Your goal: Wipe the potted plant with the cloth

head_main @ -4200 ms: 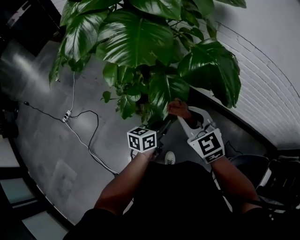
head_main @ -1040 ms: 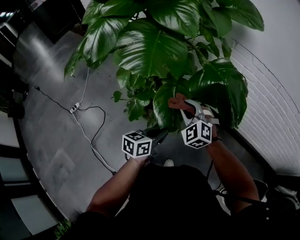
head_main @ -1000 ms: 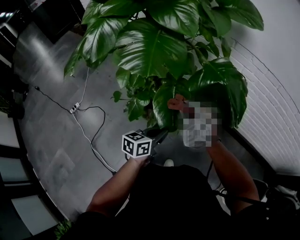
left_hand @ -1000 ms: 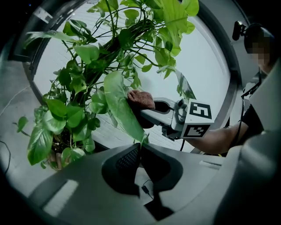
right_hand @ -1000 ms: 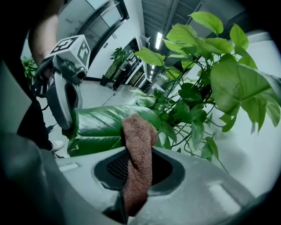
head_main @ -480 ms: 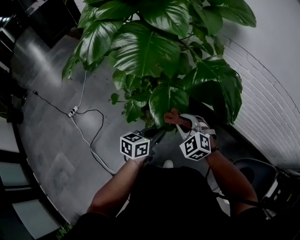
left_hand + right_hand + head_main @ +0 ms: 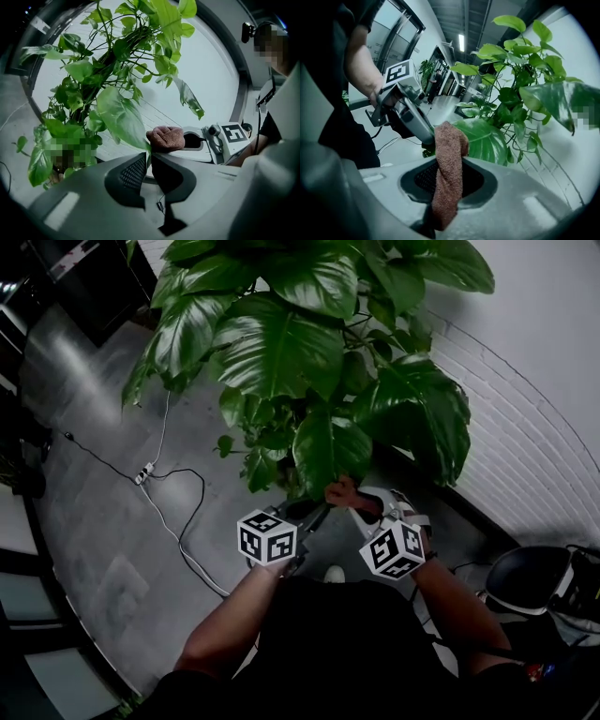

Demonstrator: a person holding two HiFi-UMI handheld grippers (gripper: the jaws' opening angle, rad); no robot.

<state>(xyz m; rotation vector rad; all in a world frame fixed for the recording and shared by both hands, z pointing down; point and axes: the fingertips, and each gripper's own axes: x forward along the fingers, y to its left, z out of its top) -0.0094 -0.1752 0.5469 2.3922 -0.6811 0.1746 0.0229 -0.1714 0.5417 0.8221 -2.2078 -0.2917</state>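
Note:
The potted plant (image 7: 281, 343) spreads big glossy leaves over the floor. One hanging leaf (image 7: 328, 448) (image 7: 123, 117) (image 7: 485, 138) ends in a tip that stands in the narrow gap of my left gripper (image 7: 317, 514) (image 7: 149, 161), whose jaws have just been opening. The pads show a slit of light and do not press the leaf. My right gripper (image 7: 354, 504) (image 7: 446, 180) is shut on a reddish-brown terry cloth (image 7: 338, 491) (image 7: 165, 138) (image 7: 448, 159). The bunched cloth sits right by the leaf's lower end, close to the left gripper's tip.
A white brick wall (image 7: 530, 442) runs along the right behind the plant. A power strip (image 7: 139, 473) and its cable (image 7: 187, 521) lie on the grey floor at left. A dark round seat (image 7: 527, 579) stands at lower right. A shoe (image 7: 335, 574) shows below the grippers.
The right gripper has drawn the cloth down the hanging leaf, from its middle to its lower end. The left gripper has stayed at the leaf's tip.

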